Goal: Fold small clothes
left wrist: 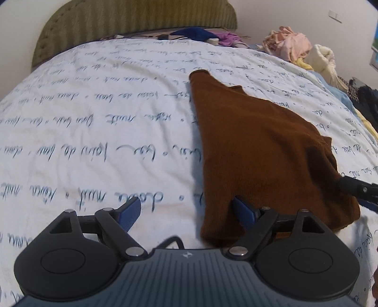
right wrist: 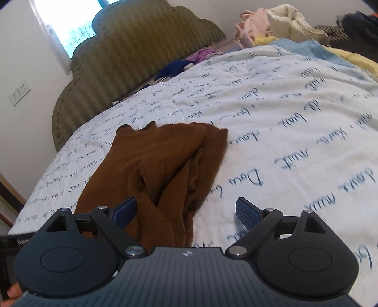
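A small brown knit garment (left wrist: 255,146) lies partly folded on the white bedspread with blue script (left wrist: 94,132). My left gripper (left wrist: 186,216) is open over the garment's near left edge, its right finger (left wrist: 243,213) resting on the cloth. In the right wrist view the garment (right wrist: 165,160) lies bunched in folds. My right gripper (right wrist: 186,212) is open at its near edge, the left finger (right wrist: 124,211) against the cloth and the right finger (right wrist: 246,213) over bare bedspread (right wrist: 295,141). The right gripper's tip also shows in the left wrist view (left wrist: 356,186).
A green padded headboard (left wrist: 137,21) stands at the far end. A heap of pink, cream and yellow clothes (left wrist: 295,44) lies at the far right of the bed. Dark blue and purple items (left wrist: 203,34) lie by the headboard. A window (right wrist: 70,26) is at upper left.
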`<state>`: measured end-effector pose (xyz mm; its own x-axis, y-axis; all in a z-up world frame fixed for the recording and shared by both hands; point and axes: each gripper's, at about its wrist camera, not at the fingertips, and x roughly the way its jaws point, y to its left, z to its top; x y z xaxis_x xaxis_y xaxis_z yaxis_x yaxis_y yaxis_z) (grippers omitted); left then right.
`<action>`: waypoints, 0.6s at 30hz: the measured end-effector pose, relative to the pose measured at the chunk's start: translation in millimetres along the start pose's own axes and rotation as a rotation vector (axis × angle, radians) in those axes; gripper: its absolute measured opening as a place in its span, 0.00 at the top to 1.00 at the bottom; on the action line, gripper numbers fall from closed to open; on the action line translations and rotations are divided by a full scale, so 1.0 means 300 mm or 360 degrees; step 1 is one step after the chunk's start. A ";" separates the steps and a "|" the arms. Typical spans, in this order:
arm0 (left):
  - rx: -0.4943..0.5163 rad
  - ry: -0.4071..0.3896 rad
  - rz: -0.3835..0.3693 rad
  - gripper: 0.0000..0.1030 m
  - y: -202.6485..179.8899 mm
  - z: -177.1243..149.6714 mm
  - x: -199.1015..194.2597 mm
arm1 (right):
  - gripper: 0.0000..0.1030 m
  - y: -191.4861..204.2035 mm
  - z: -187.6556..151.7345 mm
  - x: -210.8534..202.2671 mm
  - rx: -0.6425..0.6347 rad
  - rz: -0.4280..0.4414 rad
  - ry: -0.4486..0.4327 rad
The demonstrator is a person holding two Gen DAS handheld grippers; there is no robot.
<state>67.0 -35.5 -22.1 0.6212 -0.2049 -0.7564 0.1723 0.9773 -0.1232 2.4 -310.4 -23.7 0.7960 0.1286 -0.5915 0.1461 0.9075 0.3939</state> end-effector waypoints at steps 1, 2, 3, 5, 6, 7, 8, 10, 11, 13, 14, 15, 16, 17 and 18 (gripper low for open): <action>-0.0013 -0.0004 0.0003 0.17 0.001 -0.007 -0.007 | 0.13 0.002 -0.010 -0.010 0.0001 -0.0004 -0.0005; -0.0023 -0.0010 0.0011 0.17 -0.001 -0.014 -0.016 | 0.13 0.007 -0.021 -0.018 -0.0004 -0.0008 -0.0006; -0.0024 -0.0022 0.0024 0.17 -0.005 -0.022 -0.026 | 0.12 0.014 -0.032 -0.024 -0.0015 -0.0011 -0.0004; 0.0002 -0.0051 0.0055 0.17 -0.020 -0.035 -0.044 | 0.10 0.036 -0.056 -0.033 -0.0056 -0.0031 0.0005; 0.0017 -0.0060 0.0072 0.17 -0.028 -0.041 -0.052 | 0.08 0.050 -0.067 -0.034 -0.0090 -0.0044 0.0011; 0.0029 -0.0065 0.0082 0.17 -0.034 -0.046 -0.058 | 0.07 0.064 -0.078 -0.033 -0.0130 -0.0061 0.0018; 0.0038 -0.0067 0.0088 0.17 -0.038 -0.050 -0.062 | 0.07 0.076 -0.087 -0.032 -0.0166 -0.0083 0.0024; 0.0037 -0.0062 0.0092 0.17 -0.042 -0.057 -0.070 | 0.07 0.094 -0.104 -0.030 -0.0219 -0.0119 0.0028; 0.0031 -0.0060 0.0091 0.17 -0.042 -0.061 -0.073 | 0.07 0.099 -0.111 -0.031 -0.0229 -0.0125 0.0030; 0.0014 -0.0055 0.0090 0.17 -0.038 -0.066 -0.078 | 0.06 0.100 -0.117 -0.034 -0.0226 -0.0113 0.0037; 0.0006 -0.0052 0.0089 0.17 -0.036 -0.069 -0.080 | 0.06 0.099 -0.120 -0.037 -0.0221 -0.0109 0.0039; 0.0002 -0.0051 0.0088 0.17 -0.035 -0.072 -0.083 | 0.06 0.099 -0.123 -0.041 -0.0217 -0.0111 0.0036; 0.0000 -0.0051 0.0089 0.17 -0.034 -0.075 -0.087 | 0.06 0.099 -0.124 -0.046 -0.0216 -0.0113 0.0032; -0.0002 -0.0052 0.0091 0.17 -0.033 -0.077 -0.091 | 0.06 0.099 -0.125 -0.052 -0.0216 -0.0113 0.0028; -0.0004 -0.0052 0.0093 0.17 -0.031 -0.078 -0.093 | 0.05 0.098 -0.126 -0.057 -0.0215 -0.0112 0.0026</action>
<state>30.0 -37.6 -14.9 0.6547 -0.1491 -0.7410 0.1331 0.9878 -0.0812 -29.2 -270.8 -28.7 0.7767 0.0683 -0.6261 0.1201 0.9598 0.2536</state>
